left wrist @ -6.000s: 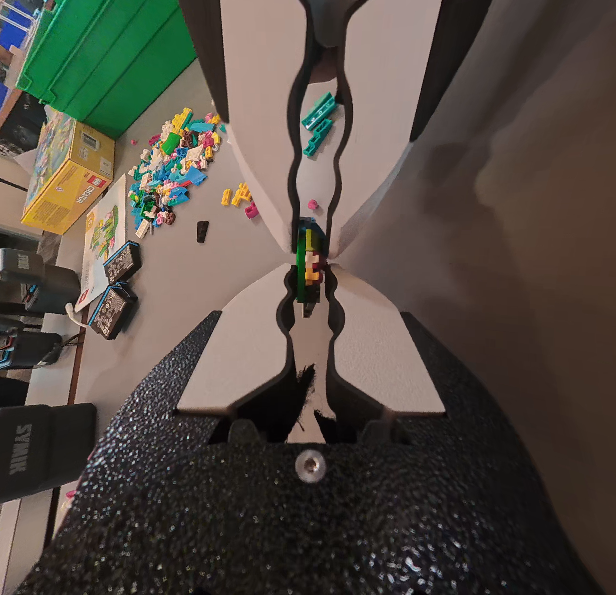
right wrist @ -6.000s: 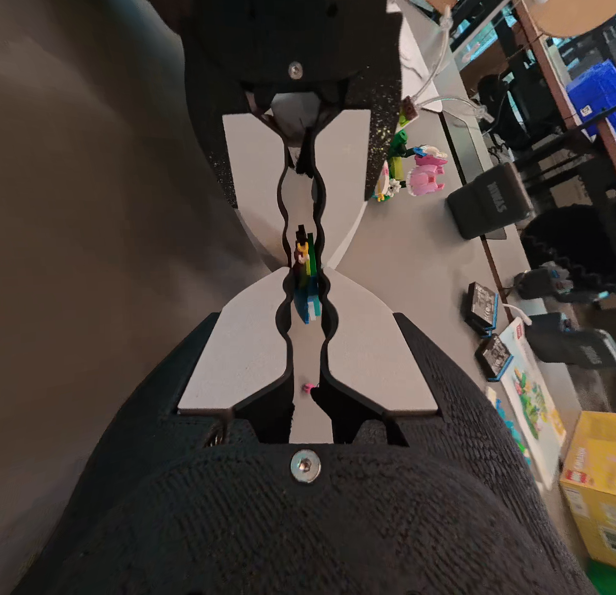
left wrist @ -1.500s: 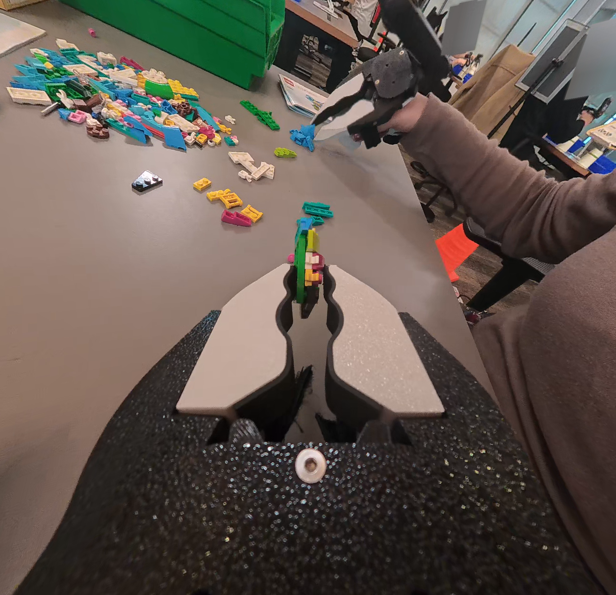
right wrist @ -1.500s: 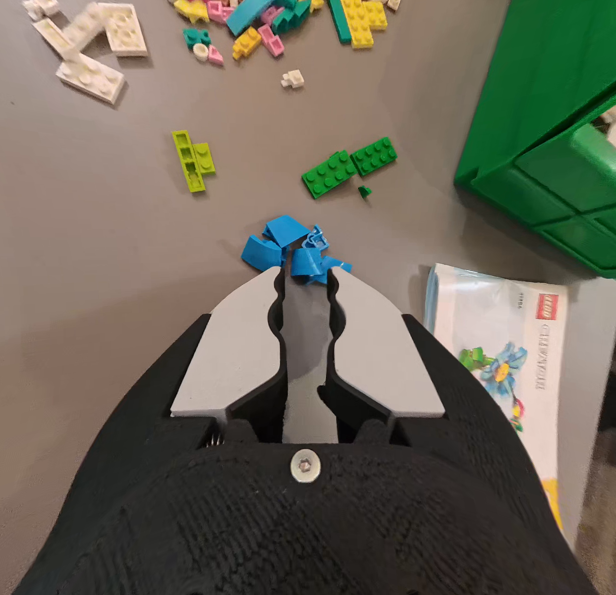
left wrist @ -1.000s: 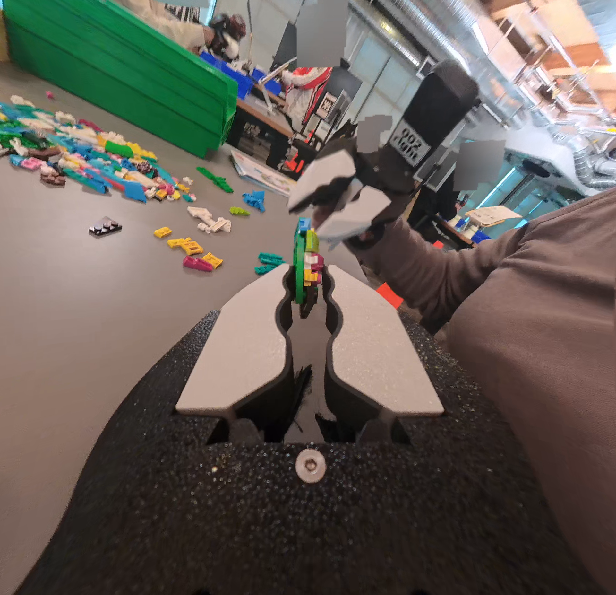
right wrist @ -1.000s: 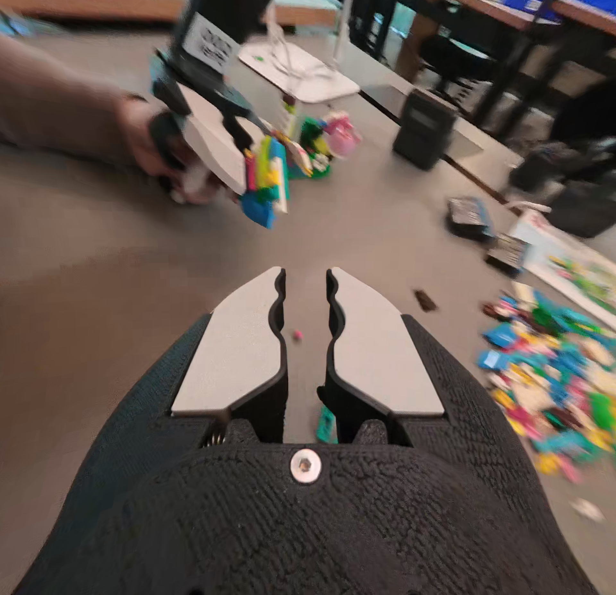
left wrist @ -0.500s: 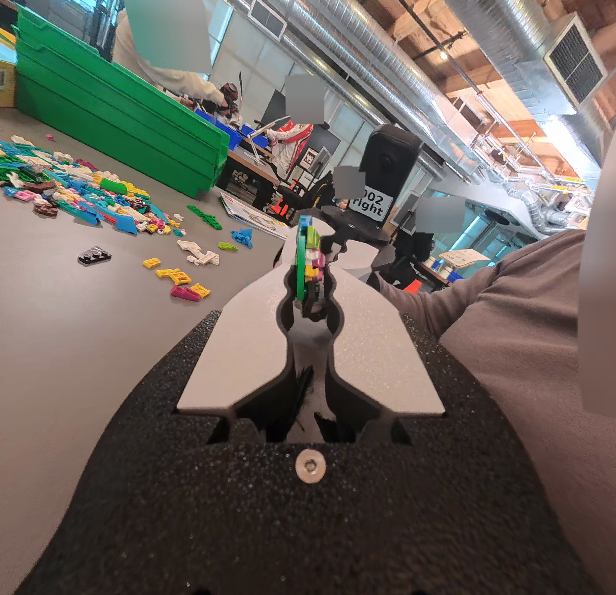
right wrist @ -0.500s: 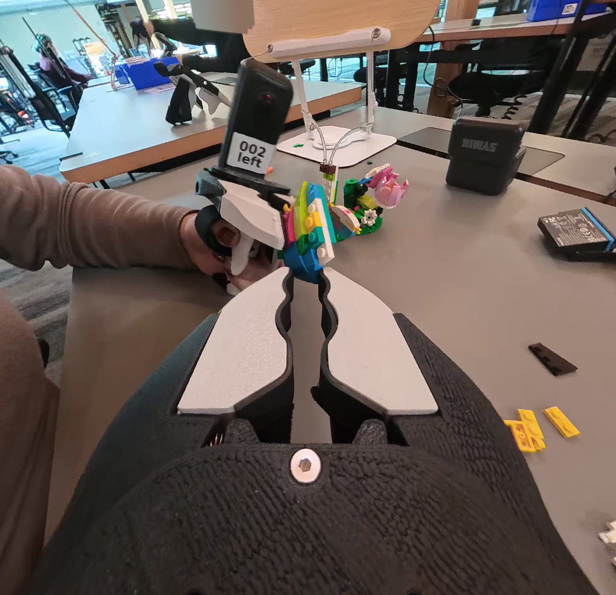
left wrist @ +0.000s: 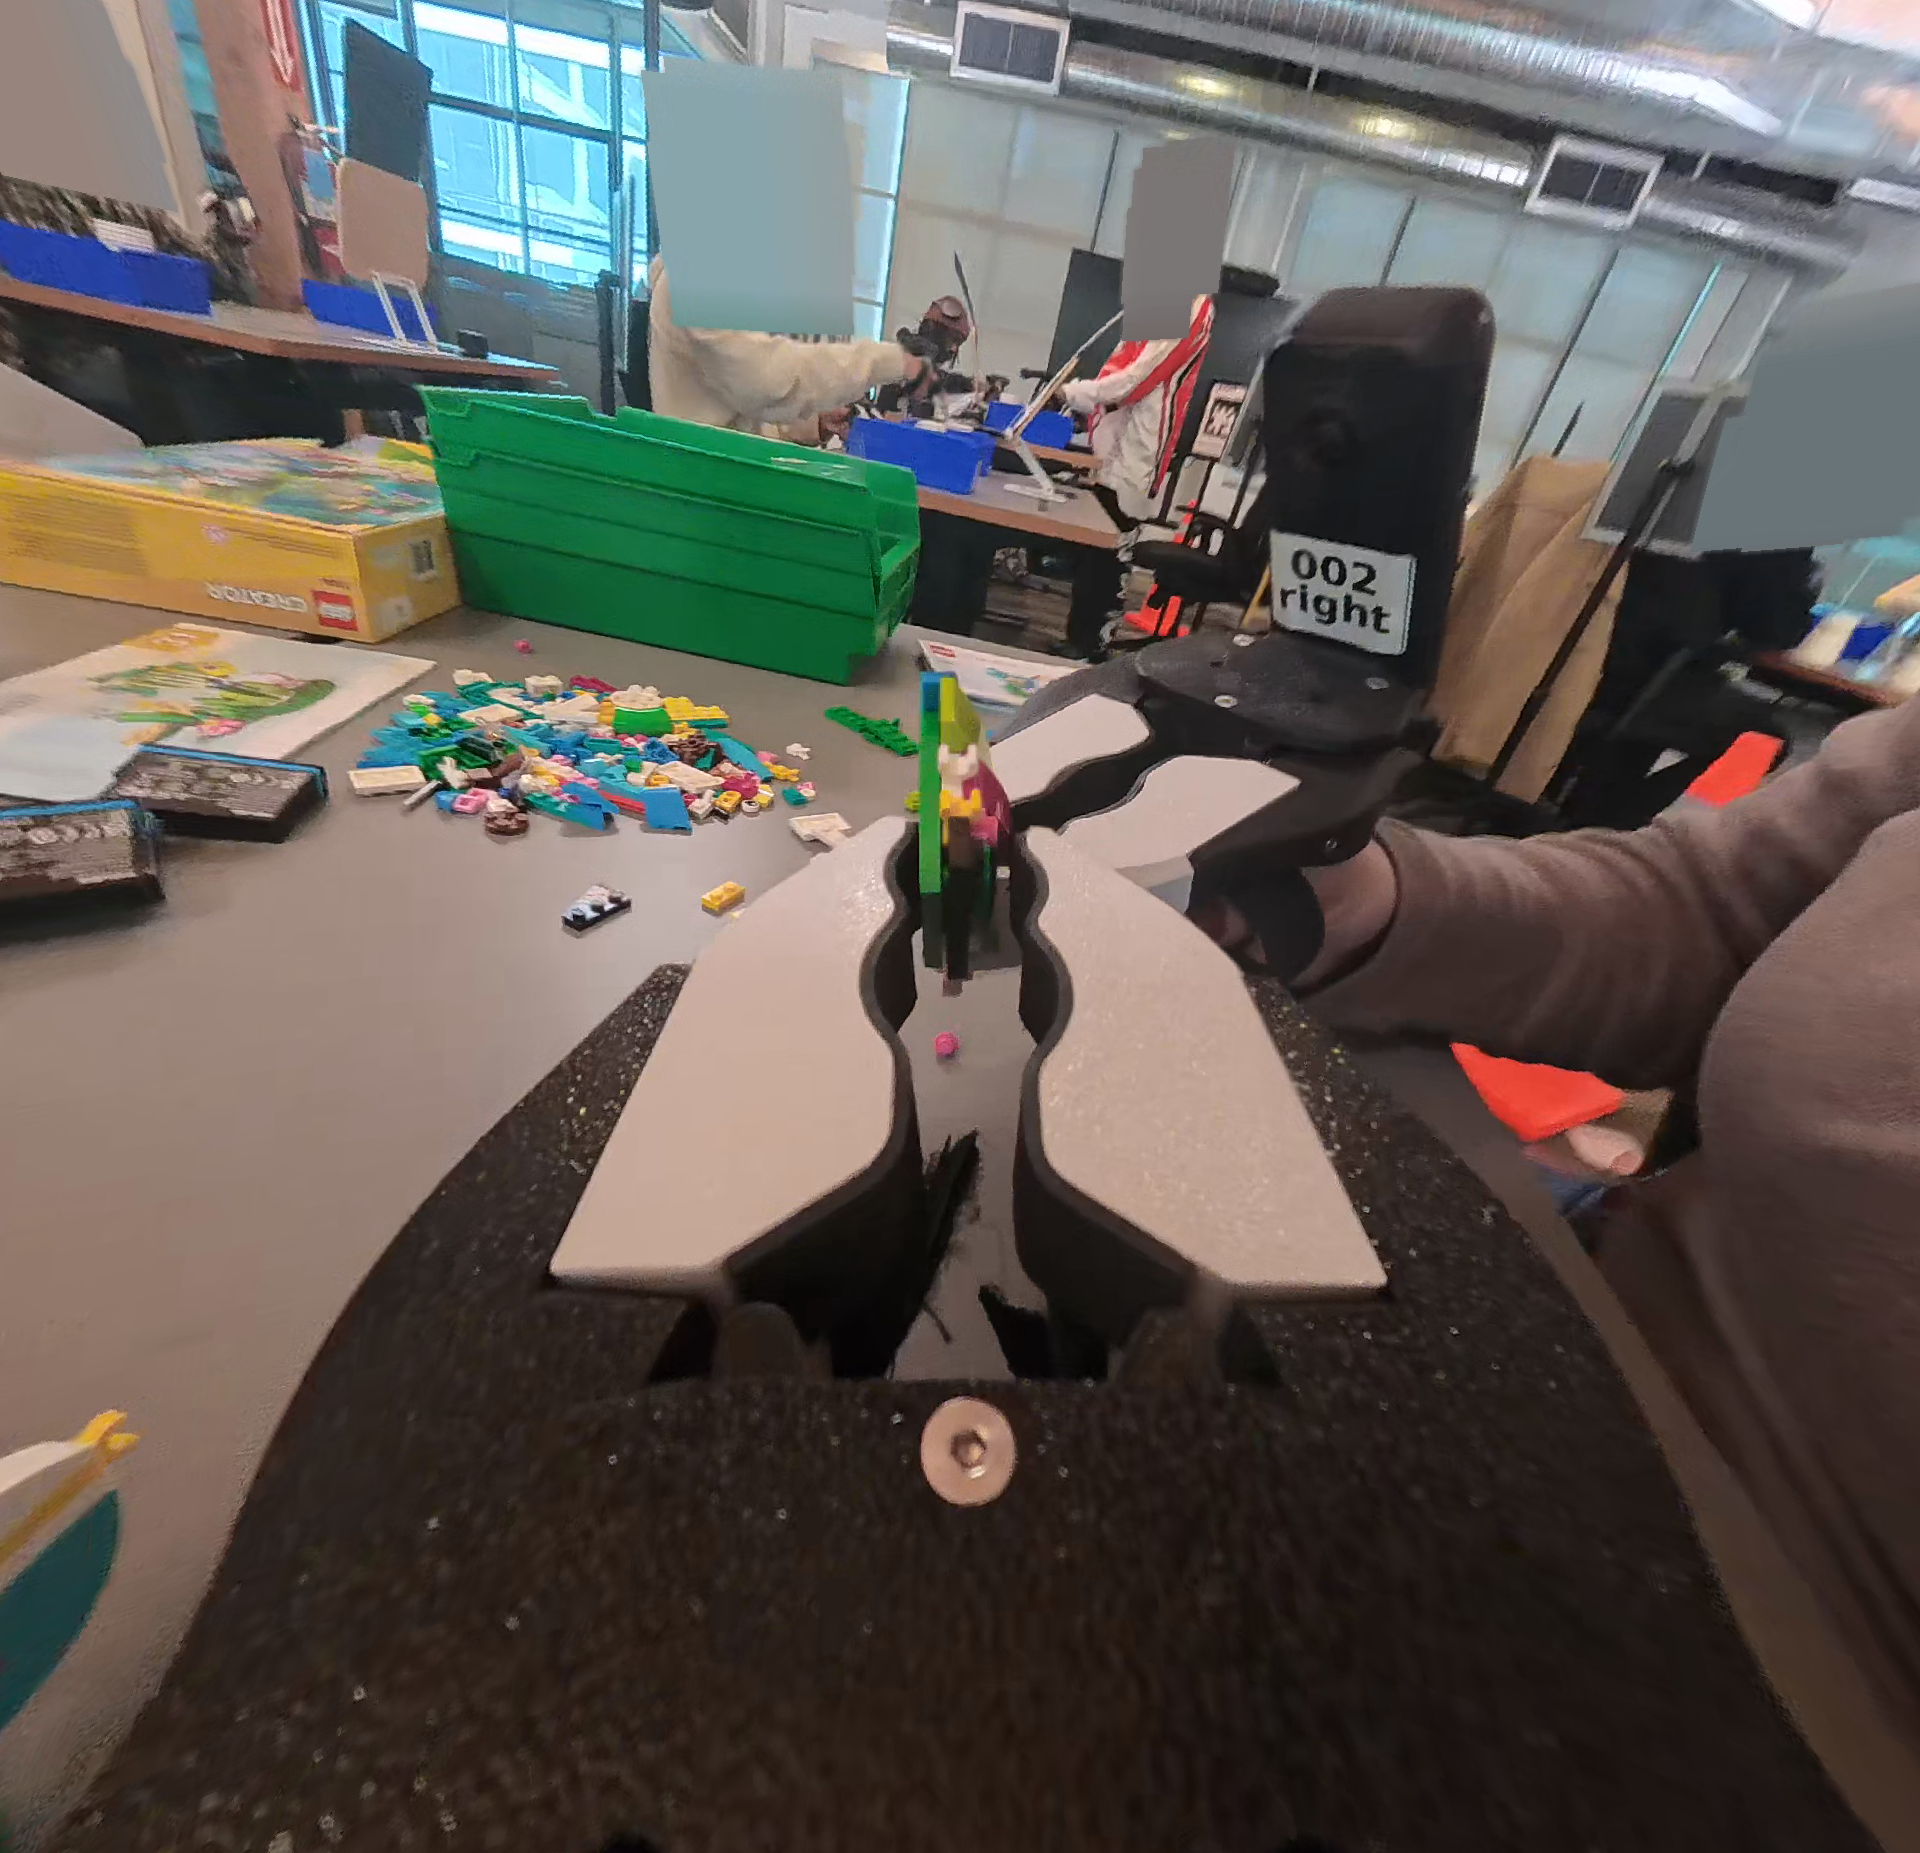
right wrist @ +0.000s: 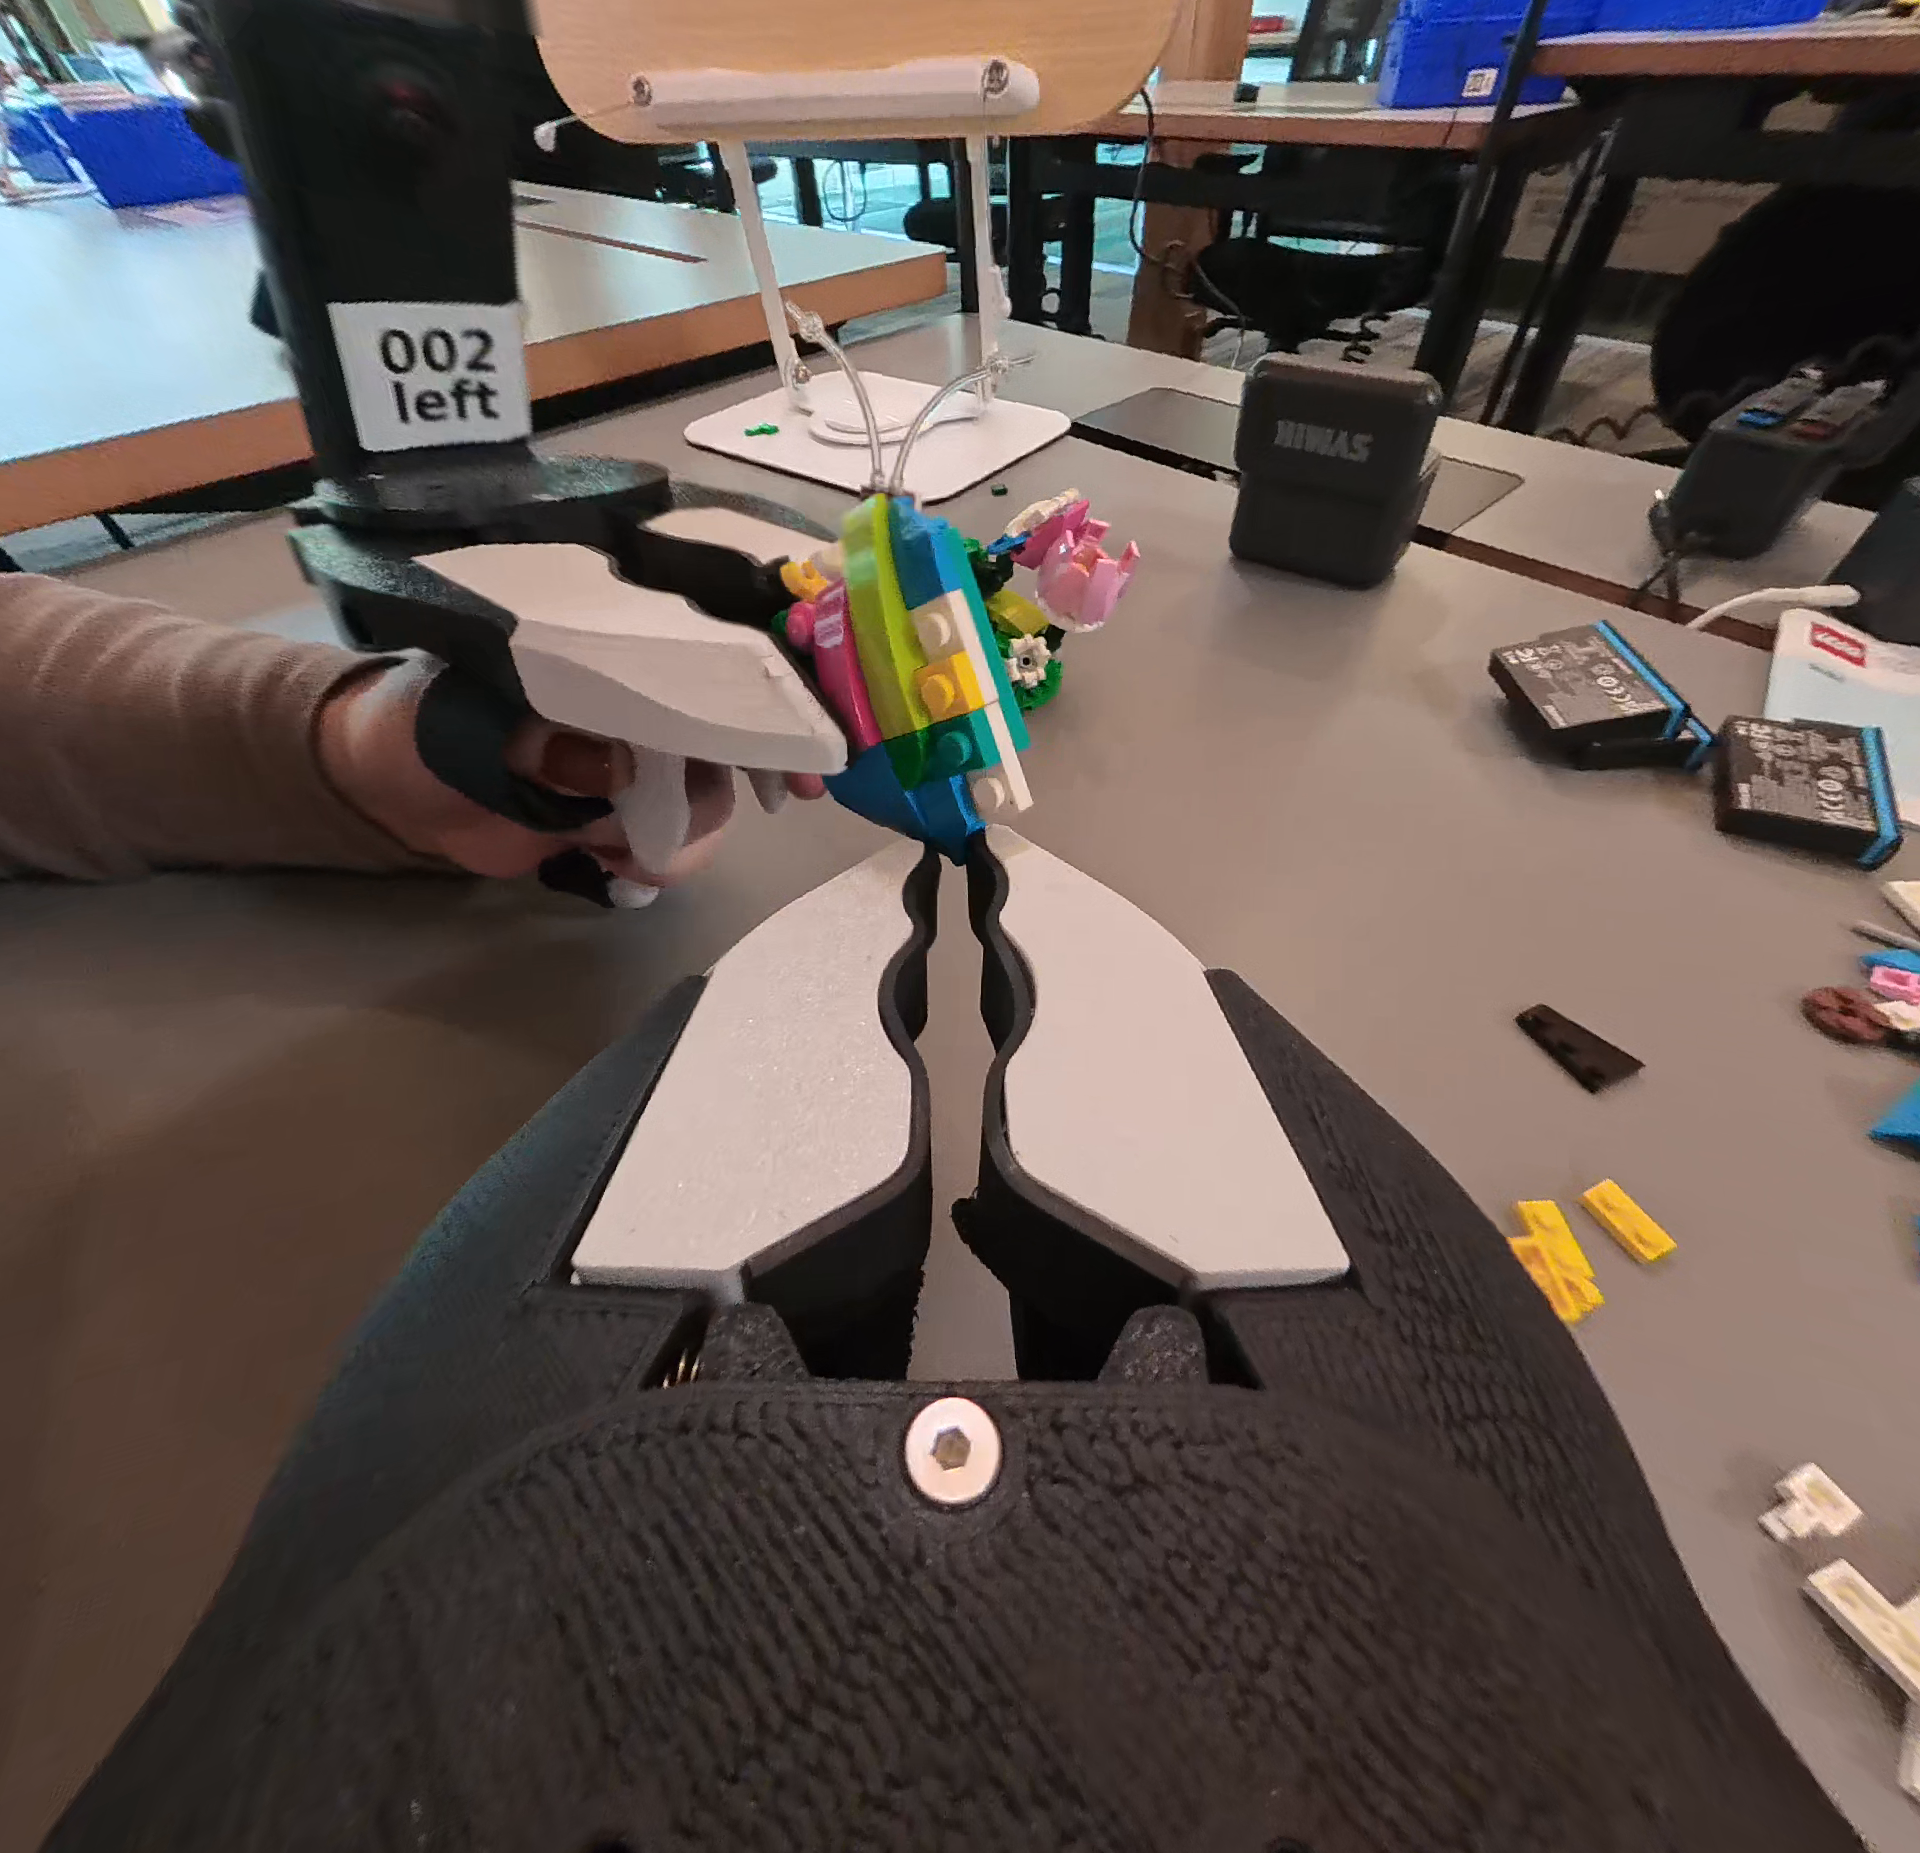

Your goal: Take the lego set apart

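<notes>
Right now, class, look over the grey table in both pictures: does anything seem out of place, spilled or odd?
Loose bricks lie scattered in a colourful heap on the grey table, with strays beyond it: a tiny pink stud under the left gripper and yellow plates. That fits dismantling; nothing looks damaged.

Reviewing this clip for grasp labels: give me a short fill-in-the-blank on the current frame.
1. The left tool is shut on the colourful lego ____.
2. The right tool pinches that model's ____ bottom tip.
3. Behind the loose brick pile stands a stack of ____ bins.
4. A pink lego ____ stands on the table behind the held model.

Missing: model; blue; green; flower
</notes>
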The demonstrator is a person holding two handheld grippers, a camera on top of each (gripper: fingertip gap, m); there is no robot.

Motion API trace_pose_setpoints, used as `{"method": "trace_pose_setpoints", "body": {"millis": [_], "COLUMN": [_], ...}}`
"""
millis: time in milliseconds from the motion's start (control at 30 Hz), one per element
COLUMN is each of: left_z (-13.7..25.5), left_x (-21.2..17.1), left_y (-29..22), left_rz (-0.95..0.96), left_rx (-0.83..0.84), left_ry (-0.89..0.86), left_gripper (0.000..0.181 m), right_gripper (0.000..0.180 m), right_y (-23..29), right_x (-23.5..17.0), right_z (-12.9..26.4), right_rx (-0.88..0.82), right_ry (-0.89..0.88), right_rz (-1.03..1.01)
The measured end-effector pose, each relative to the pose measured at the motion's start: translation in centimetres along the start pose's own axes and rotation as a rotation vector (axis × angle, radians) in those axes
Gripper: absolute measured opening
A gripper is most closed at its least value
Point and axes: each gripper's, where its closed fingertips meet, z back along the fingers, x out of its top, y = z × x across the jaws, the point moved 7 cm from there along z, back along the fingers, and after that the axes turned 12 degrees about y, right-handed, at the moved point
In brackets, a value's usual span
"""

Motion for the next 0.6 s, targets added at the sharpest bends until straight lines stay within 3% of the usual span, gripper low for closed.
{"method": "trace_pose_setpoints", "body": {"millis": [300,600], "left_z": [0.38,0.24], "left_x": [0.53,0.27], "left_y": [0.26,0.17], "left_rz": [0.333,0.342], "left_rx": [-0.294,-0.326], "left_ry": [-0.175,-0.191], "left_gripper": [0.014,0.014], "right_gripper": [0.002,0.02], "right_y": [0.41,-0.05], "right_x": [0.4,0.63], "right_z": [0.66,0.56], "right_rx": [0.263,0.533], "right_ry": [-0.215,-0.293], "right_rz": [-0.075,-0.357]}}
